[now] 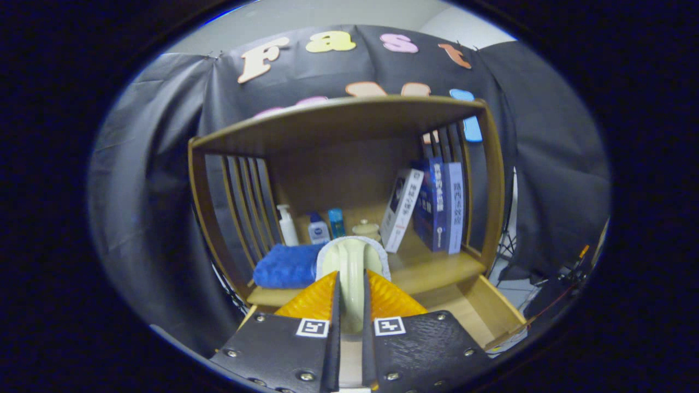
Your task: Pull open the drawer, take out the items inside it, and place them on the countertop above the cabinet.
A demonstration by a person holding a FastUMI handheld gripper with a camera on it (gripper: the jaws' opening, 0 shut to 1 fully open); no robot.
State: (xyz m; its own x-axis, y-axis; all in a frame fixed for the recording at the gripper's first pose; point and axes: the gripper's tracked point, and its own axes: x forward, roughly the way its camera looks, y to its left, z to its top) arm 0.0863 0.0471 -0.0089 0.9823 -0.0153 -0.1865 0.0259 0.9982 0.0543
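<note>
A wooden cabinet with slatted sides stands against the booth's black cloth wall, and its open shelf is well stocked. At the back left stand a white pump bottle, a small white bottle with a blue label and a slim blue bottle, side by side. A small cream lidded jar sits just right of them. Further right, a white book leans against a row of blue books that stand upright by the right-hand slats. A folded blue towel lies at the front left of the countertop.

Below the countertop, the drawer is pulled out, and bare wooden floor shows on its right side; what else lies in it is hidden behind the fingers.

The gripper is held up in front of the shelf, its two fingers closed tight on the cream handle of a brush. The handle runs up between the fingers, and the brush's rounded head, with pale bristles around its rim, stands just beyond the fingertips, beside the blue towel. Whether the head touches the countertop cannot be told.
</note>
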